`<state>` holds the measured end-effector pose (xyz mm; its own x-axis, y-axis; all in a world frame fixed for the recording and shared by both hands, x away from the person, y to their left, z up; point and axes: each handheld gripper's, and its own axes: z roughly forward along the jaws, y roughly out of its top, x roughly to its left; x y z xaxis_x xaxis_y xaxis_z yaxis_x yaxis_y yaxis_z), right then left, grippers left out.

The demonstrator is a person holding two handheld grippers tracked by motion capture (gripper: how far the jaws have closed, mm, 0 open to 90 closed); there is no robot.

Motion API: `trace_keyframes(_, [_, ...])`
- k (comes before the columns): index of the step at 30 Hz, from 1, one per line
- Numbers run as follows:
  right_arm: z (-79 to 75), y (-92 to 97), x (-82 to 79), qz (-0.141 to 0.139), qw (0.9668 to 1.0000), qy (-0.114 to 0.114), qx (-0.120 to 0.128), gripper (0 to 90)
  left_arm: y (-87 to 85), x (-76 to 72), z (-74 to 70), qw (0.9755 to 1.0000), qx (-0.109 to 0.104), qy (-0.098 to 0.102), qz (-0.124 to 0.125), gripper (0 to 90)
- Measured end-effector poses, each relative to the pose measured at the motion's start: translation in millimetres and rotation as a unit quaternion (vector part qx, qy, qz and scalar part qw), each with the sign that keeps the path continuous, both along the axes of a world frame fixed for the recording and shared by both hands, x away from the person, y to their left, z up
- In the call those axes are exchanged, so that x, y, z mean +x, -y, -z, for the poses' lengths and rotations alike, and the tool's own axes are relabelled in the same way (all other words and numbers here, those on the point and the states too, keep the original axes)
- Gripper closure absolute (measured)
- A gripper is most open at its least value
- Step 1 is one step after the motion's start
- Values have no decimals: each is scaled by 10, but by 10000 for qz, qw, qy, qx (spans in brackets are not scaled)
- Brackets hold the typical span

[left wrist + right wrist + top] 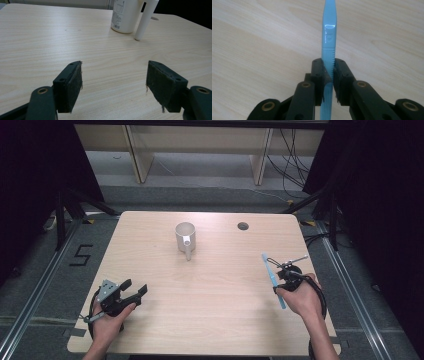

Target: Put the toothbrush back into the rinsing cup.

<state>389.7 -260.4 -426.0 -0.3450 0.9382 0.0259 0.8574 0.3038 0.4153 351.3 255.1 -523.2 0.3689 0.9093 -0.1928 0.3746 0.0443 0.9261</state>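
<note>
Blue toothbrush (329, 37) clamped in right gripper (328, 75), long axis pointing away across table (210, 290)

Left hand (107, 317) rests low at the near-left, its black two-jaw left gripper (134, 288) gaping wide, nothing between the pads. Right hand (300, 297) sits near-right, black right gripper (276, 281) clamped tight.

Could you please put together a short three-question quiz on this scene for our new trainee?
1. True or false: the right gripper is shut on the blue toothbrush.
2. The left gripper is: A) open, with nothing between its jaws; B) shut on the white mug; C) holding a spoon.
3. On what does the mug stand?

Key: 1. True. 2. A. 3. Upright on the wooden table, apart from both grippers.
</note>
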Motion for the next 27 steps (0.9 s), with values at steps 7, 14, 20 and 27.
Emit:
trace_keyframes(7, [-4, 10, -6, -162, 9989, 433, -4, 796, 5, -2, -1, 10000, 5, -3, -1, 284])
trace_keyframes(14, [-13, -25, -53, -93, 9964, 844, 79, 796, 6, -9, -5, 10000, 42, -16, -7, 285])
trace_keyframes(20, [9, -65, -109, 171, 9925, 1186, 257, 796, 4, -4, 0, 10000, -14, 3, -6, 285])
trace_keyframes(27, [55, -9, -132, 8, 9858, 1655, 278, 796, 8, -8, -5, 10000, 38, -23, -7, 286])
